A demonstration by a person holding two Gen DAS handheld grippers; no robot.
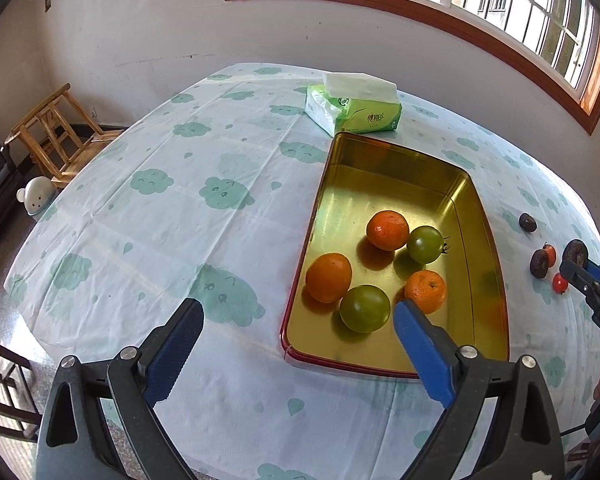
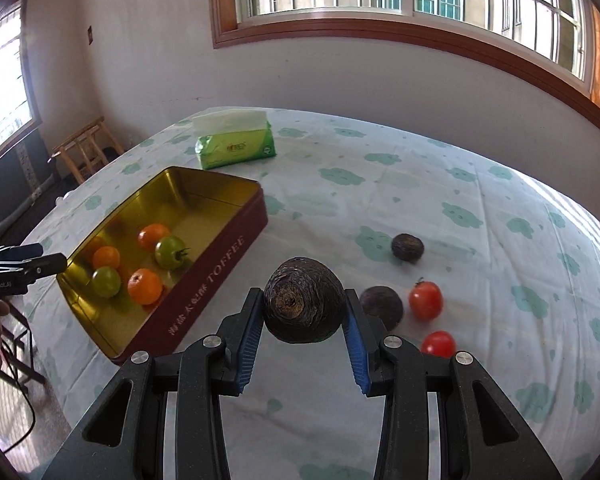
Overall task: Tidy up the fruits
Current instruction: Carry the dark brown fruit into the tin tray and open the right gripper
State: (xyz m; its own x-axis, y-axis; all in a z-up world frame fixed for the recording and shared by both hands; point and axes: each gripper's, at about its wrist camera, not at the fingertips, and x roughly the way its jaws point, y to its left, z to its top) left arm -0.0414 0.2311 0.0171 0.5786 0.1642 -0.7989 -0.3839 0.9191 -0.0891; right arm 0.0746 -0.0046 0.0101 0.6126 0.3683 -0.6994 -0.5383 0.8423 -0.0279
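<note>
Gold-lined and red-rimmed, the toffee tin (image 1: 396,184) is sitting on the cloud-print bench (image 1: 160,208) in the left wrist view, with a green tissue pack (image 1: 354,110) just behind its far end. Three oranges (image 1: 387,230) and two green tomatoes (image 1: 365,308) are lying loose in its near half. The left claw (image 1: 298,326) is hovering over the tin's near corner with its jaws spread wide and nothing between them; one blue pad is over the cloth, the other over the tin. At the right edge the right claw (image 1: 576,266) is poking in, apparently gripping a dark fruit, though that corner is too distorted to be sure.

From the right wrist view, the right claw (image 2: 304,312) is clamping a dark wrinkled fruit (image 2: 304,300) between its blue pads, lifted clear of the cloth. Two more dark fruits (image 2: 407,247) and two red tomatoes (image 2: 425,300) are resting on the bench, well apart from the tin (image 2: 204,292), which is lying to the left. The left claw (image 2: 40,264) is reaching in beside the tin's near end.
</note>
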